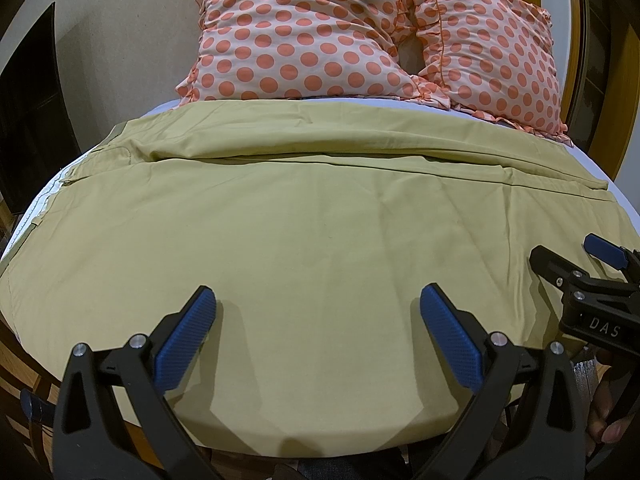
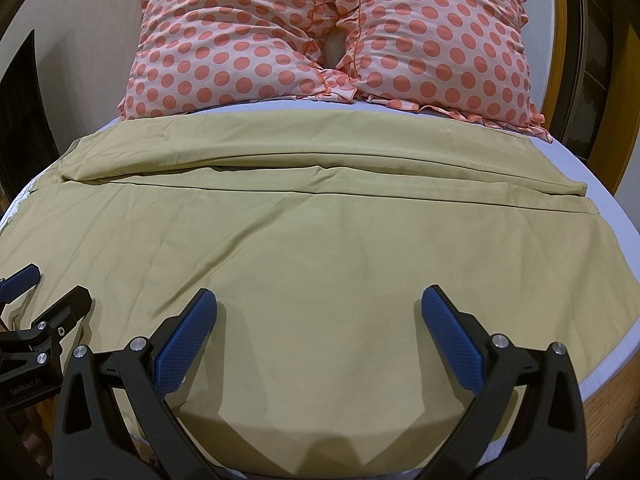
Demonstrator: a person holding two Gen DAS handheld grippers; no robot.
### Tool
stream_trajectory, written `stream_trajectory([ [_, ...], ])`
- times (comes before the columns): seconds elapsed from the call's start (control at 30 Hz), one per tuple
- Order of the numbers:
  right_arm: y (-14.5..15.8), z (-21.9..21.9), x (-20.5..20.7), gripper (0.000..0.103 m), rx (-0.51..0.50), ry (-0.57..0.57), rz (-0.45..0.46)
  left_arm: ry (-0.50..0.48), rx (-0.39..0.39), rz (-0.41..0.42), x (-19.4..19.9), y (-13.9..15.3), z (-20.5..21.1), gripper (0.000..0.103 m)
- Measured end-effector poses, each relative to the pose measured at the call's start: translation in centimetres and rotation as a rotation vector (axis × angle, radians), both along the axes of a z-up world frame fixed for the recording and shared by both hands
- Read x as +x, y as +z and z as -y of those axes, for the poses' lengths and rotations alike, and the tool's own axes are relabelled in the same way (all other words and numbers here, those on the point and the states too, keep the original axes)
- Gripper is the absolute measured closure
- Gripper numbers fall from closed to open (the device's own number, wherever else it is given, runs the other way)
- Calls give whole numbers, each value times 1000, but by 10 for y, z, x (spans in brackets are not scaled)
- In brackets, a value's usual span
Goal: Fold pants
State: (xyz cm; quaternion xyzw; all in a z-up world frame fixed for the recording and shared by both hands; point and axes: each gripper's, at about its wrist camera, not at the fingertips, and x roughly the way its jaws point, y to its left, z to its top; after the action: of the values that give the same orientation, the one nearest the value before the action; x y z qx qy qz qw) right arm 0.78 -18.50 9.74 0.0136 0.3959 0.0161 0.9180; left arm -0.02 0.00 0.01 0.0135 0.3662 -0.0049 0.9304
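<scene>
Both grippers, left gripper [image 1: 318, 304] and right gripper [image 2: 319, 306], gape above pants [image 1: 304, 240].

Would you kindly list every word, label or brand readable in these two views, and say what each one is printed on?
"DAS": white letters on the black body of the right gripper, seen at the right edge of the left wrist view; the word may run on out of frame.
"GenRobot.AI": small print on the body of the left gripper, in the right wrist view.
The pants and pillows carry no text.
</scene>
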Motion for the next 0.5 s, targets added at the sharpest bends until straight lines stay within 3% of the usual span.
stream_trajectory([
  [0.5, -1, 0, -1, 1, 0, 0, 1, 0, 0, 1, 0, 0, 0, 2],
])
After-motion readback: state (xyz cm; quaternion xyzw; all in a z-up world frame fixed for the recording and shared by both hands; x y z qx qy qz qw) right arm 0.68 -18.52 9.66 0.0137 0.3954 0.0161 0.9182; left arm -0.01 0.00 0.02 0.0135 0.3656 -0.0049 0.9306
